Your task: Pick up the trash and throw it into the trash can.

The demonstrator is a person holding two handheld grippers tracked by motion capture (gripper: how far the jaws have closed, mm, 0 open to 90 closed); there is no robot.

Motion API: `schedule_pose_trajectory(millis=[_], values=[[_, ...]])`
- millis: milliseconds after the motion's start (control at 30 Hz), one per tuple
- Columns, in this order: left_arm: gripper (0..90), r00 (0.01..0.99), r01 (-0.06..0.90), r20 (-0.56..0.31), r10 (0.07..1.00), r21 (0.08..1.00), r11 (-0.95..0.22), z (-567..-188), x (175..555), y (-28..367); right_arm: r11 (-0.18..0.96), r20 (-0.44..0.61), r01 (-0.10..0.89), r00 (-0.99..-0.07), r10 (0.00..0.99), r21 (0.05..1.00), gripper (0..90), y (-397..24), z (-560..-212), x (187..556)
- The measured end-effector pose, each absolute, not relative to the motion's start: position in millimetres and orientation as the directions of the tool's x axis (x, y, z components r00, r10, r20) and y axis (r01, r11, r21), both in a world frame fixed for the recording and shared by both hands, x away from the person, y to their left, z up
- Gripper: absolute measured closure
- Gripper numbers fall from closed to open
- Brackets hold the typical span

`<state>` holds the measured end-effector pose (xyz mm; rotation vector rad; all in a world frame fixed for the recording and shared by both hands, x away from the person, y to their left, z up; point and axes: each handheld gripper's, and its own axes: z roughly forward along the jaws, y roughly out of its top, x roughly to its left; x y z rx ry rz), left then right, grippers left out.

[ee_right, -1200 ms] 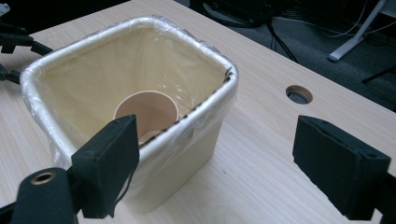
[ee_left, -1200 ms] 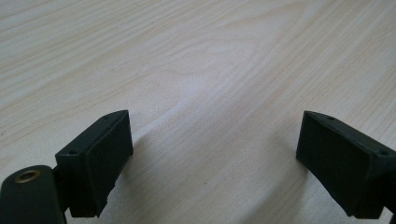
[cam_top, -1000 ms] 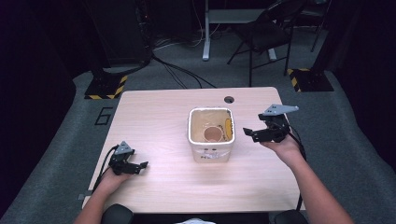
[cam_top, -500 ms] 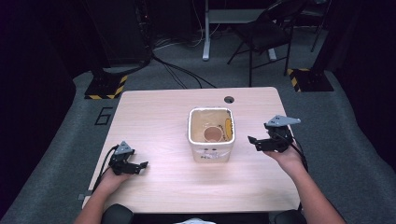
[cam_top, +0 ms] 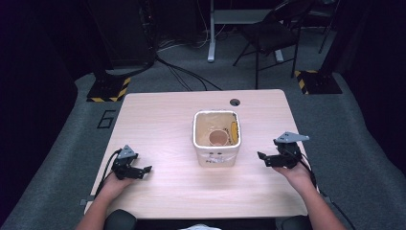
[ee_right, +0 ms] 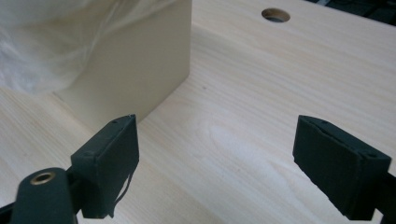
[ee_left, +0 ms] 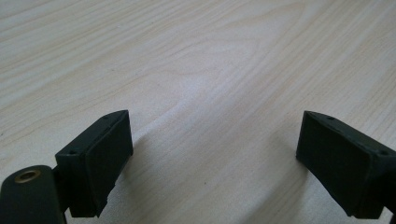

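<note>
The left claw [cam_top: 143, 169] rests low on the pale, smooth wooden bench [cam_top: 163, 124], jaws wide apart, holding nothing. To its right stands a square cream bin [cam_top: 216, 153] with a thin plastic liner. The right claw [cam_top: 262, 157], beside the bin, points toward it, open and empty.

Grey carpet floor [cam_top: 354, 143], dark folding chair [cam_top: 273, 33], black surroundings.

bin [ee_right: 126, 70]: top cut off by frame edge | markings on bin front: too small to read
</note>
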<state>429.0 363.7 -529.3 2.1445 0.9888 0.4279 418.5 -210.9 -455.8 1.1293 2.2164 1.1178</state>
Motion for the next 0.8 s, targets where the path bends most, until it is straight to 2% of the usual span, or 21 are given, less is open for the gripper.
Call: schedule_pose_trajectory(millis=[200,633,800], values=[[10.6,0.653,0.517,0.003,0.758,0.730,-0.448,-529.2,429.2,364.0,0.350,-0.001,0.513,-0.562,0.827,0.784,14.0,-216.8,-474.1,415.8],[10.6,0.650,0.518,0.000,0.760,0.732,-0.443,-529.4,429.1,363.7,0.278,0.094,0.608,-0.507,0.857,0.744,13.0,-230.7,-515.5,409.7],[10.6,0.650,0.518,0.000,0.760,0.732,-0.442,-529.4,429.1,363.7,0.283,0.069,0.607,-0.489,0.869,0.742,12.9,-227.8,-523.3,410.9]])
